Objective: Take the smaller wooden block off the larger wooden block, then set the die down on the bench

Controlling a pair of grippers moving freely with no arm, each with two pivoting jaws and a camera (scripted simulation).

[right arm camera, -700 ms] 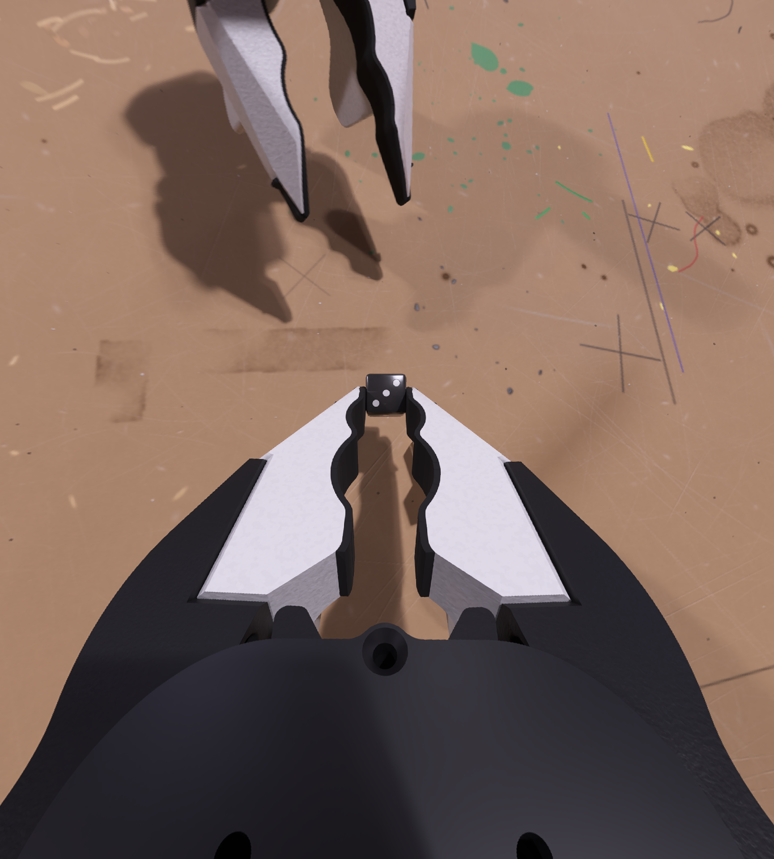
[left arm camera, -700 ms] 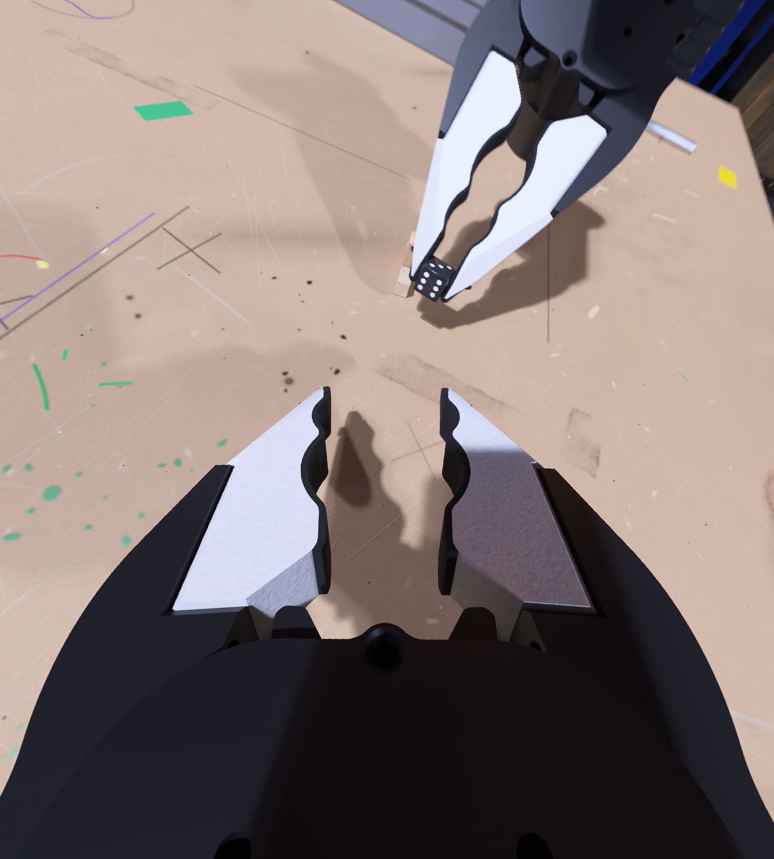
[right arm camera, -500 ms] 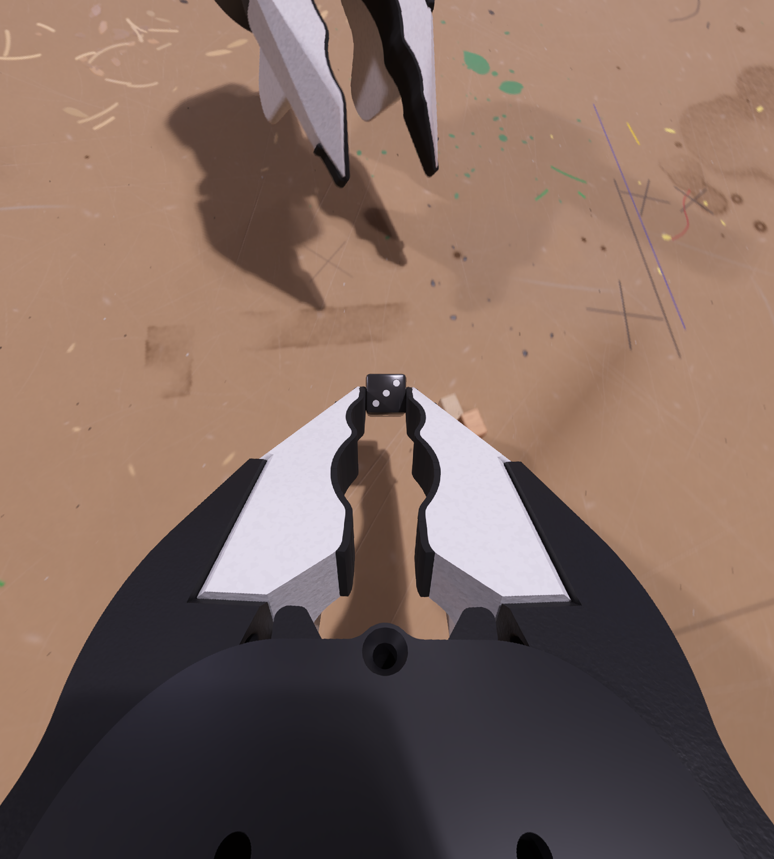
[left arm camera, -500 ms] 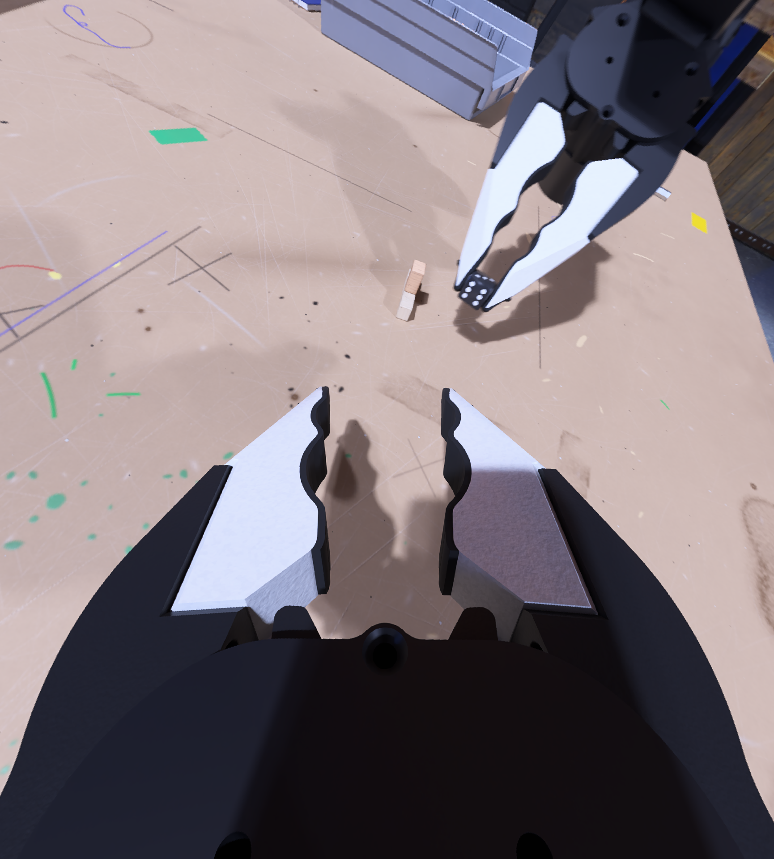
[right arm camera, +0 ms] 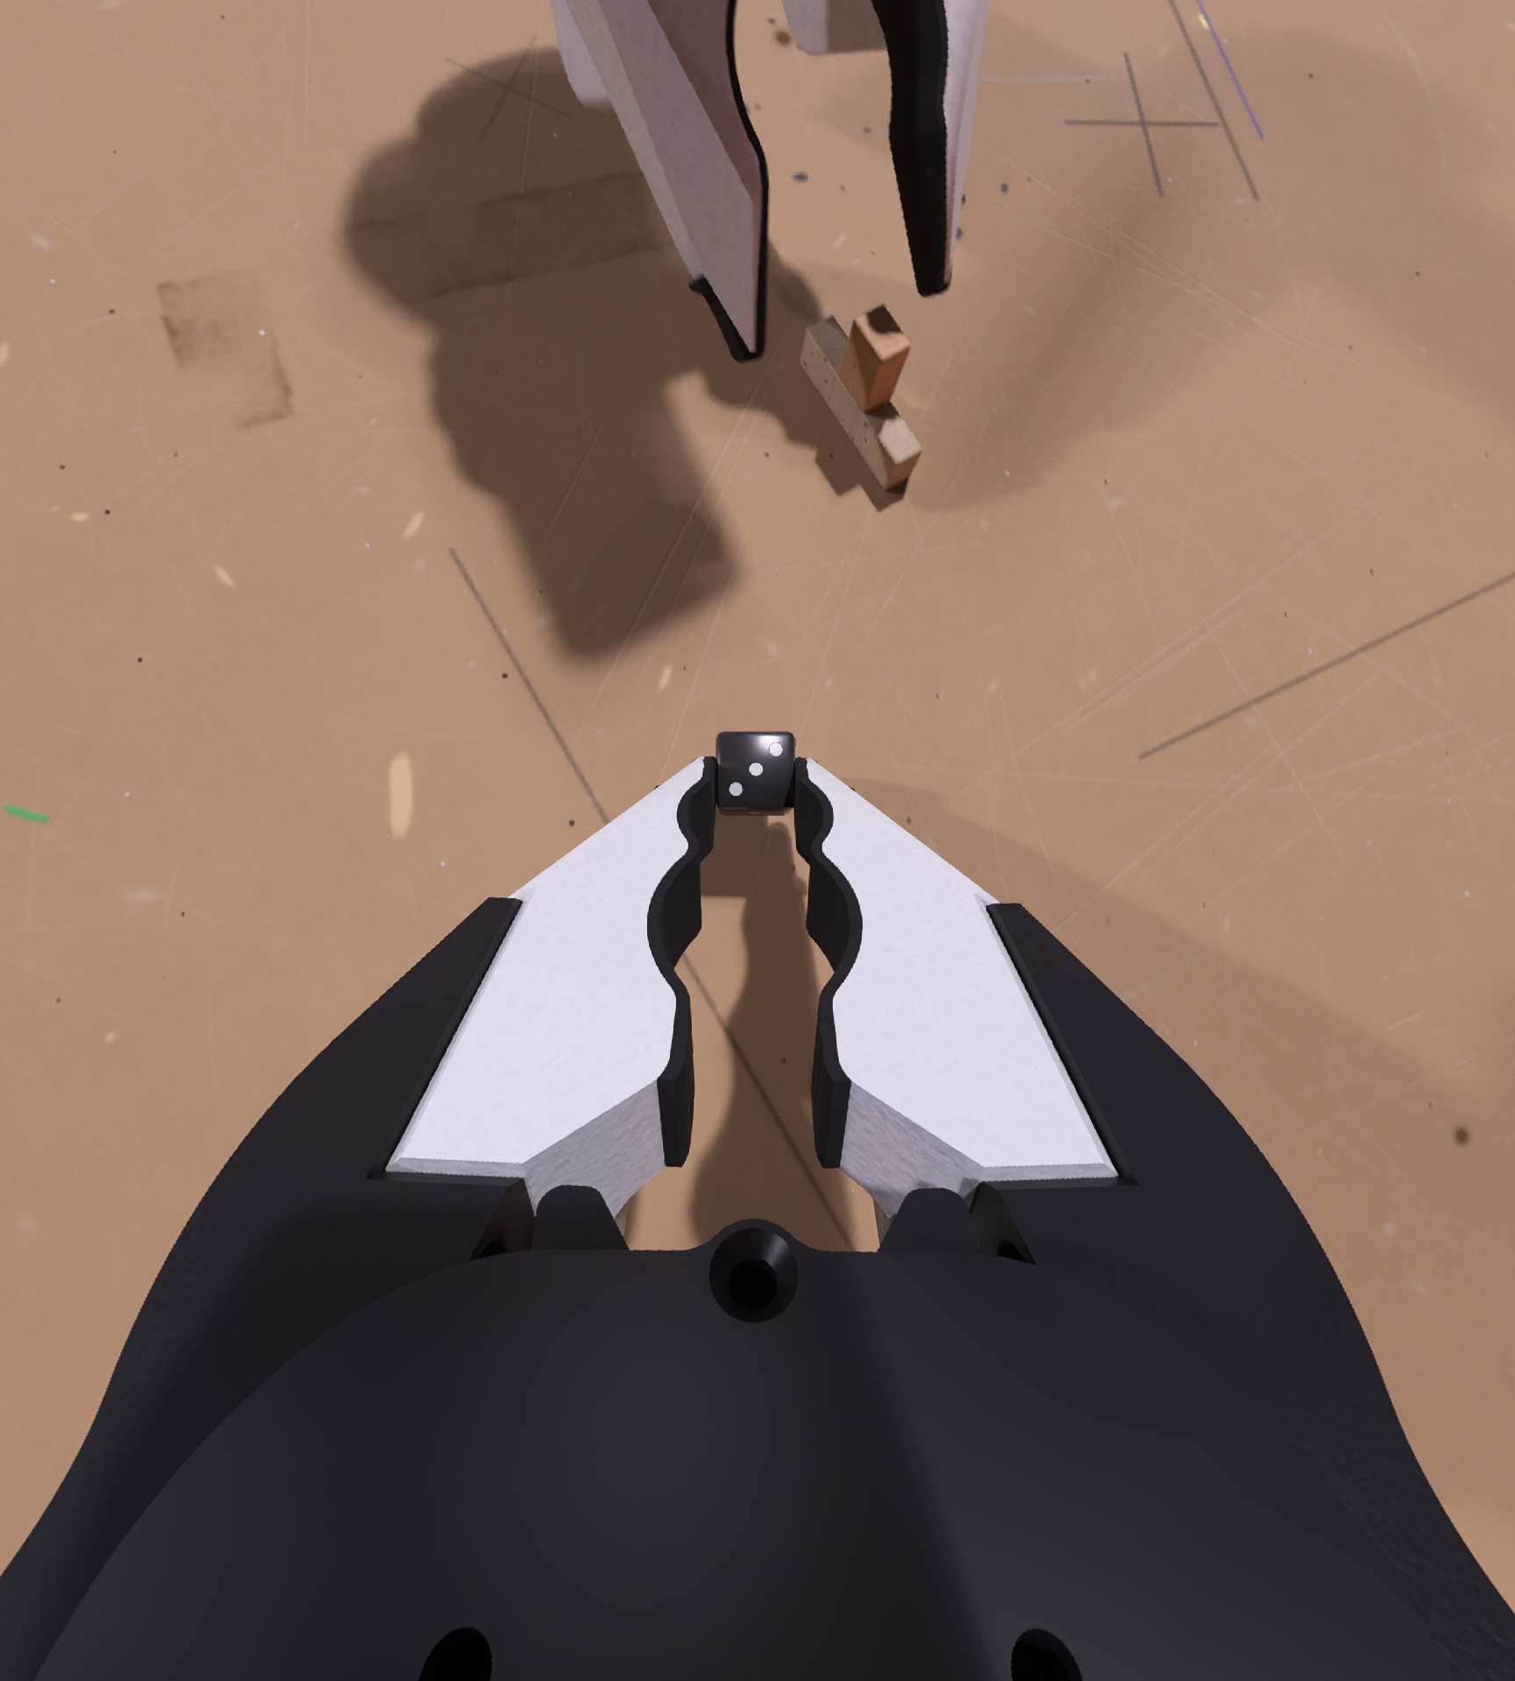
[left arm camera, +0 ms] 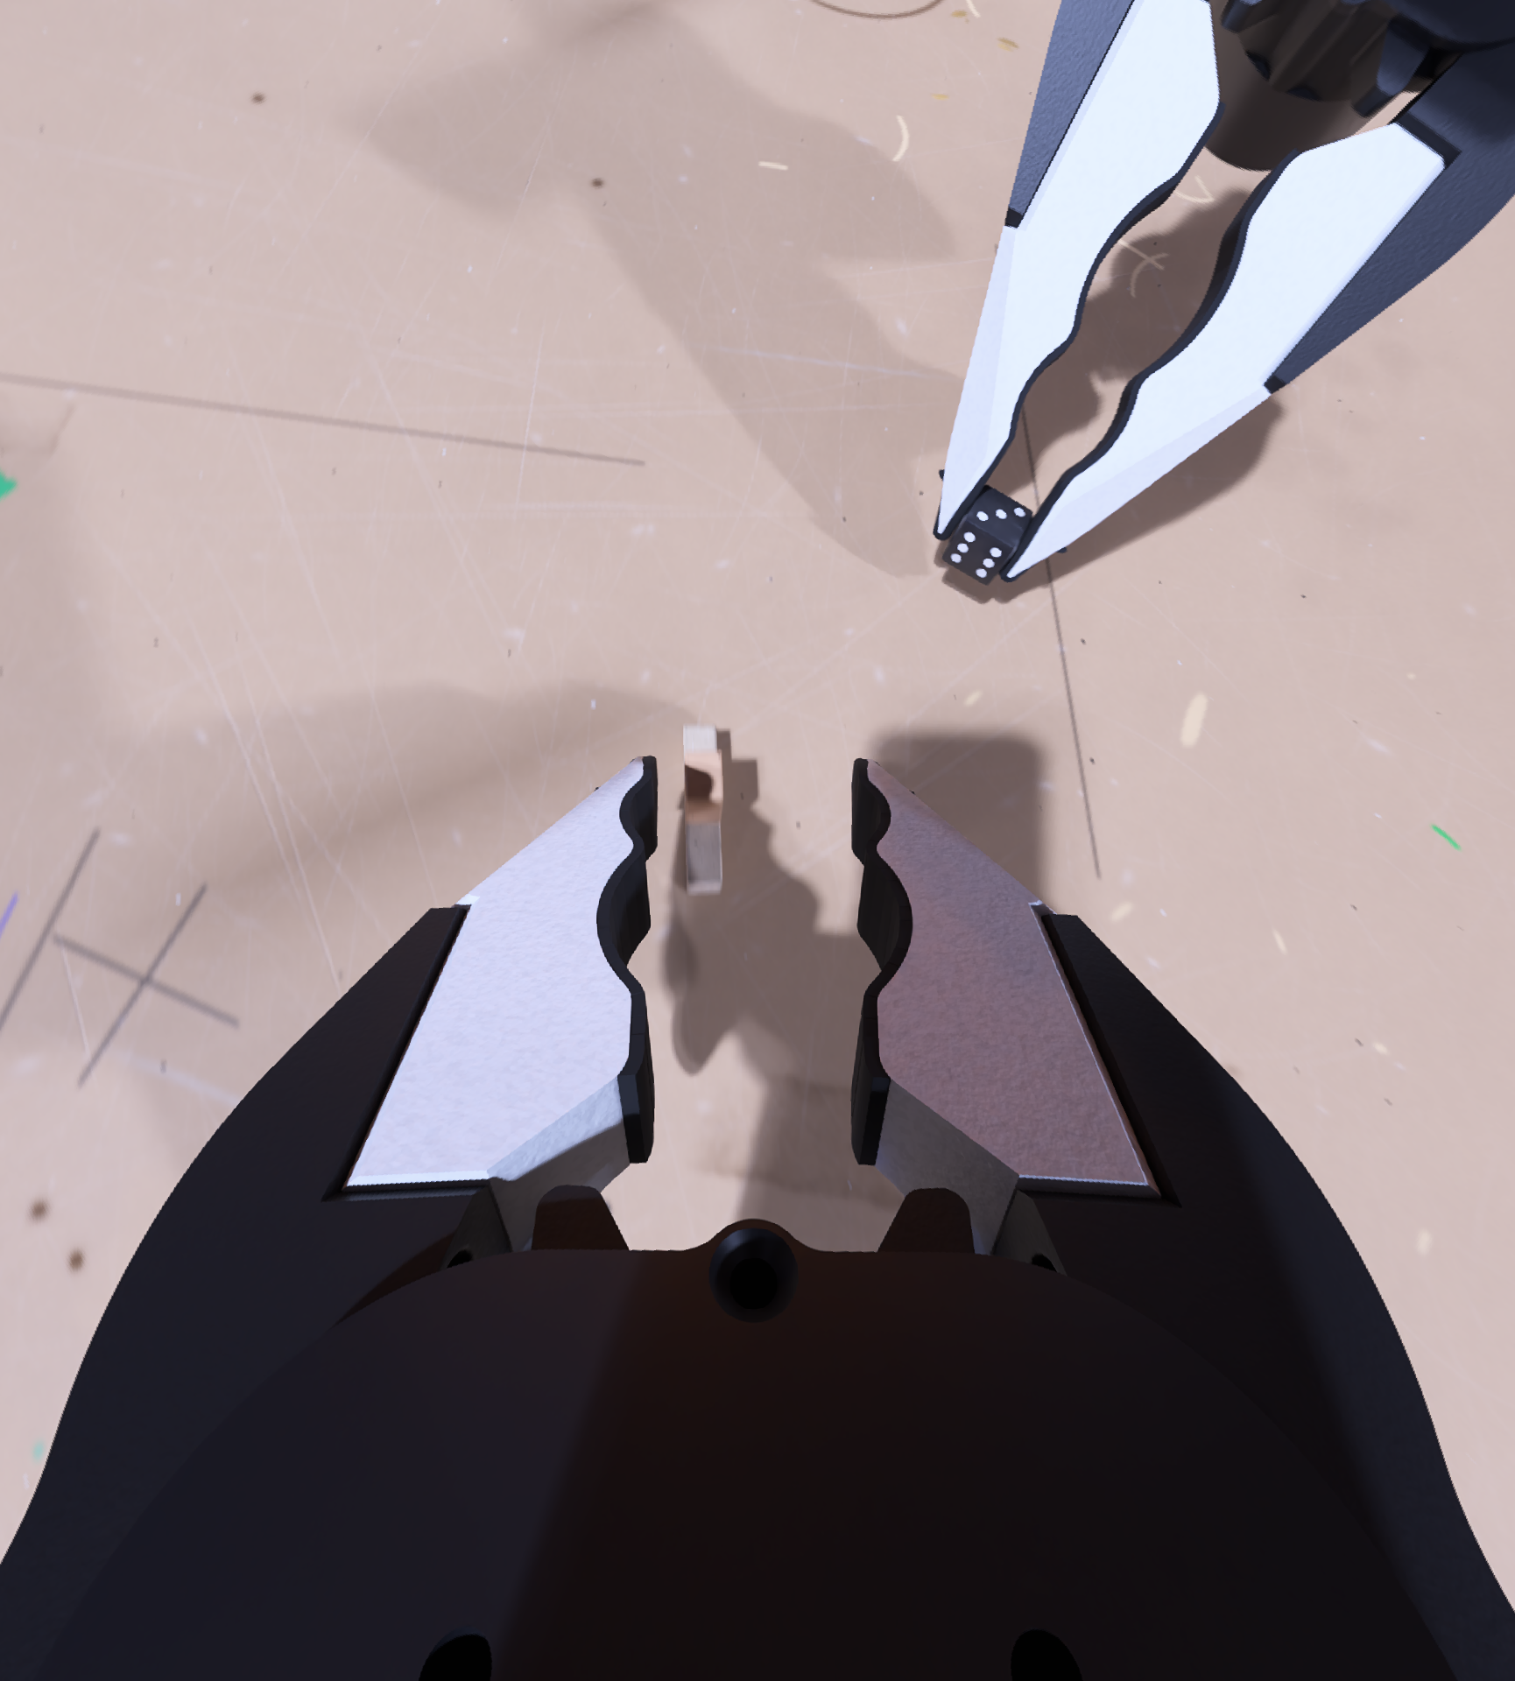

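The right tool [right arm camera: 754,773] is clenched on the black die [right arm camera: 755,771], pinching it at the very tips so the die juts a little past them. From the left wrist view this tool [left arm camera: 990,537] slants steeply down from the far right, and the die [left arm camera: 983,542] hangs close above the table [left arm camera: 372,591] with its shadow just beside it; whether it touches the surface I cannot tell. Keeping it low and off to the right probably leaves room for the other tool at the blocks.

The left tool [left arm camera: 752,773] is released, its jaws spread wide and empty, pointing down at the table. Between its tips, close to the left finger, stand the blocks: the smaller wooden block [right arm camera: 877,357], darker and tilted, sits on the larger wooden block [right arm camera: 858,414], a pale bar lying flat. In the left wrist view they line up almost end-on, the smaller one [left arm camera: 701,757] farther and the larger [left arm camera: 702,850] nearer. From the right wrist view the left tool's fingers [right arm camera: 708,182] hang just above and to either side of the pair, not touching. Judging by this straddle, the lift of the smaller block is not yet done.
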